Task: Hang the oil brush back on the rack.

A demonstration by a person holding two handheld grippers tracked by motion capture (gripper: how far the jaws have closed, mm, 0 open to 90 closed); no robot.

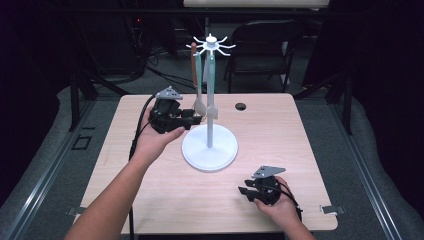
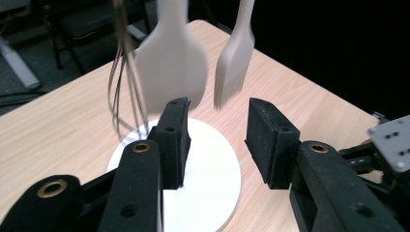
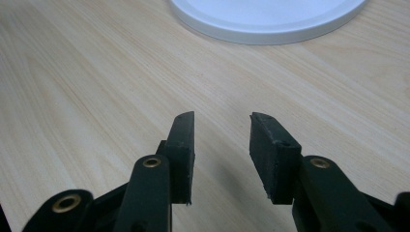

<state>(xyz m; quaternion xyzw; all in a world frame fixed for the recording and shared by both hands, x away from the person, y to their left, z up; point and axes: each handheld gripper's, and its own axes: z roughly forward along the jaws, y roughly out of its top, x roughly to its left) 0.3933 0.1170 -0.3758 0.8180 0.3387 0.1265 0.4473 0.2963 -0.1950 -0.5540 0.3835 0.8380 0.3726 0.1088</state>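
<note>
At the left of the worktop (image 1: 150,200) my left tool (image 1: 196,119) sits level, held in the left hand (image 1: 155,137), its tips pointing at the hanging utensils just beside the white stand (image 1: 210,147). In the left gripper view its two black pads are spread with nothing between them; no pad presses on anything. Just beyond the pads hang three utensils: a wire whisk (image 2: 123,82) on the left, a pale spatula (image 2: 171,67) in the middle and a pale brush (image 2: 234,67) with short bristles to its right. All three are blurred in that view. They hang clear of the round base, which lies beneath the pads.

From above, the stand's thin post rises from the round base near the middle of the worktop to a spoked crown (image 1: 212,45) at the top. The utensils hang from the spokes on the left side of the post, and a brown handle (image 1: 194,62) is the leftmost thing there; I cannot tell from above which utensil it belongs to.

Further right, near the front edge, my right tool (image 1: 246,191) rests low on the worktop in the right hand (image 1: 280,202), well apart from the stand. Its jaws are spread too, with bare wood between them, and the rim of the white base (image 3: 270,24) lies ahead of it.
</note>
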